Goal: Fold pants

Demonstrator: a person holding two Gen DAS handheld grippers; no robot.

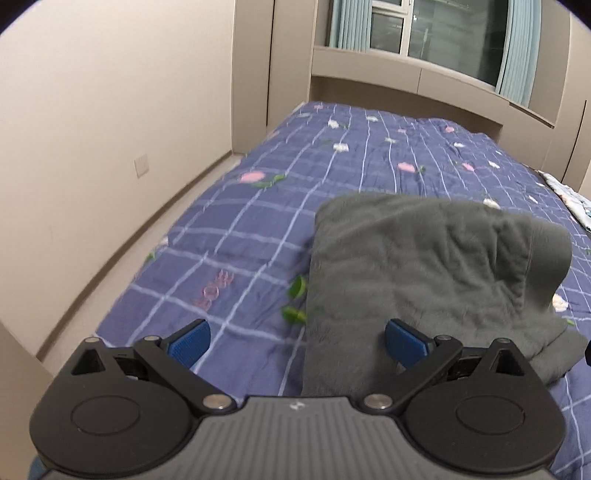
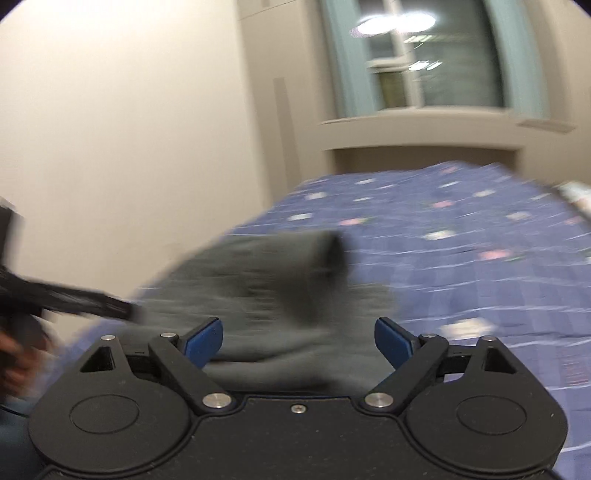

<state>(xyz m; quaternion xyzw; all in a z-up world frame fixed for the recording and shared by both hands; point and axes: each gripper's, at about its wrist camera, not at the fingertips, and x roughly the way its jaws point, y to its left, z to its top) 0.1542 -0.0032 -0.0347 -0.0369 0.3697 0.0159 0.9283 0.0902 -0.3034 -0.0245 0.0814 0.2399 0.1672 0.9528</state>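
Left claw (image 1: 297,341): jaws spread wide and empty, blue pads (image 1: 186,345) apart, angled down over the bed (image 1: 258,206). One pad hangs above the near edge of the pants (image 1: 417,273); whether it touches the cloth cannot be told. Right claw (image 2: 298,343): jaws likewise apart with nothing gripped, the pants (image 2: 266,291) lying ahead of and beneath them, the view blurred. Pants: grey, folded into a thick rectangular bundle, resting on the bed's blue checked floral cover, with one rolled end raised at the far right corner. In the right wrist view, the left claw's black body (image 2: 70,297) and a blurred hand (image 2: 14,354) appear at the left edge, beside the bundle. Behind the bed: a beige wall (image 1: 92,122) and a window (image 1: 436,33) with pale blue curtains.
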